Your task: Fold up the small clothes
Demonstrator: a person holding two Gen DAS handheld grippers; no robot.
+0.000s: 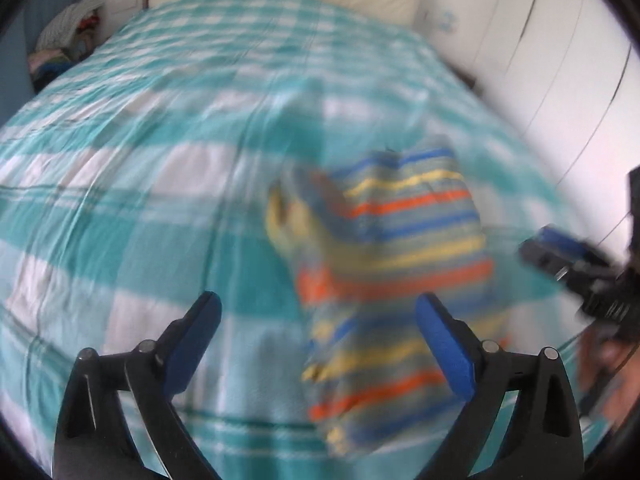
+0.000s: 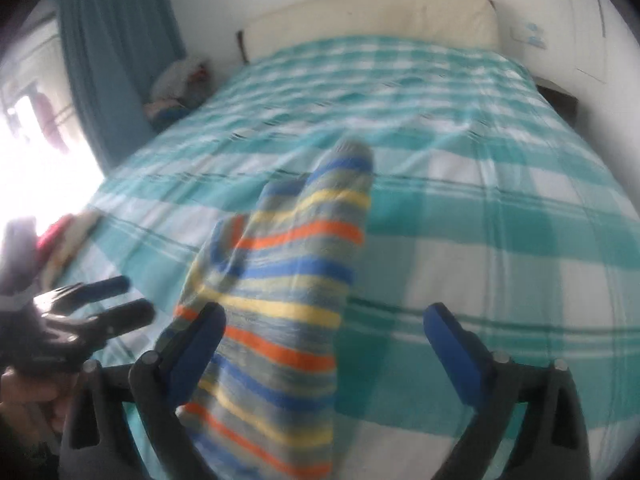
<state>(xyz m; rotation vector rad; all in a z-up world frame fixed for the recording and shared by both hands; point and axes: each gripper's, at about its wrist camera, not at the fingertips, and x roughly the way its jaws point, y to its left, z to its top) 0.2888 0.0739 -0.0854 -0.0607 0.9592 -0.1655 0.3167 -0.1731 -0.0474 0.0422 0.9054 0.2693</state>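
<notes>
A small striped garment [image 1: 392,264] in blue, yellow, orange and grey lies folded on the teal checked bedspread [image 1: 160,184]. My left gripper [image 1: 318,320] is open above the garment's near left part, holding nothing. In the right wrist view the same garment [image 2: 288,280] lies long and narrow under my right gripper [image 2: 324,332], which is open and empty, its left finger [image 2: 200,344] over the garment's edge. The right gripper shows at the right rim of the left wrist view [image 1: 568,264]; the left gripper shows at the left of the right wrist view [image 2: 92,308]. Both views are blurred.
A cream headboard [image 2: 372,16] stands at the far end of the bed. A pile of clothes [image 2: 176,84] sits at the far left beside a blue curtain [image 2: 116,52]. More fabric [image 2: 64,240] lies at the bed's left edge. White wardrobe doors [image 1: 560,52] stand at the right.
</notes>
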